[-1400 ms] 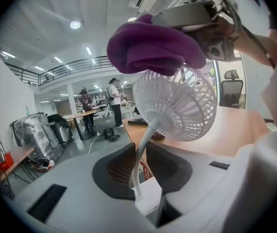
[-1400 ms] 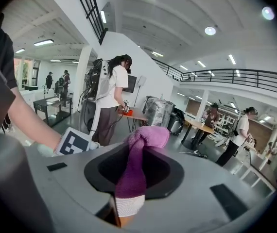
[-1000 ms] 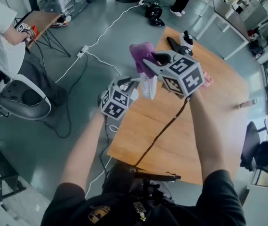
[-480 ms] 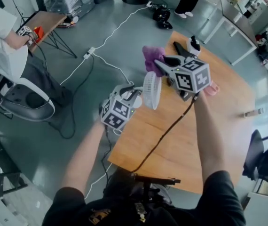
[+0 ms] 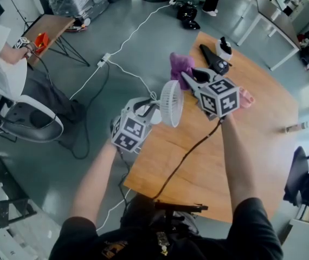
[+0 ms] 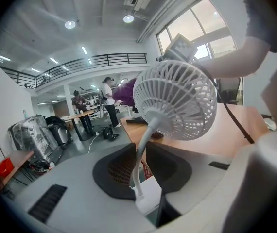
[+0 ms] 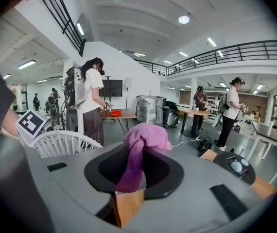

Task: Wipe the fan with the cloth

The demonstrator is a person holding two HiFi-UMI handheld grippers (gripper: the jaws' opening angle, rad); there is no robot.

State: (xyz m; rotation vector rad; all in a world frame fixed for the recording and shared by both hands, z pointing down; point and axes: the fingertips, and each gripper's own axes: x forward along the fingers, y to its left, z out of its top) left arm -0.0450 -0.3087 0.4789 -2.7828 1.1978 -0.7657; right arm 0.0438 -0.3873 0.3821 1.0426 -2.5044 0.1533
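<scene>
Our right tool [image 5: 189, 78], pinching the purple cloth [image 5: 180, 64], dropped to one o'clock of the fan [image 5: 171, 103]. Our left tool [image 5: 153, 107] clamps its stem [image 6: 146, 144]; next, we judge, cloth must meet grille [image 6: 177, 101].

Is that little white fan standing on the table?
No, the left hand-held gripper has the fan clamped by its thin stem, holding it up in the air.

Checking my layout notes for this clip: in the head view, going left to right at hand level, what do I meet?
Left hand-held gripper → white fan → right hand-held gripper → pink item. The purple cloth sits above the fan across the same span, so it is left out.
</scene>
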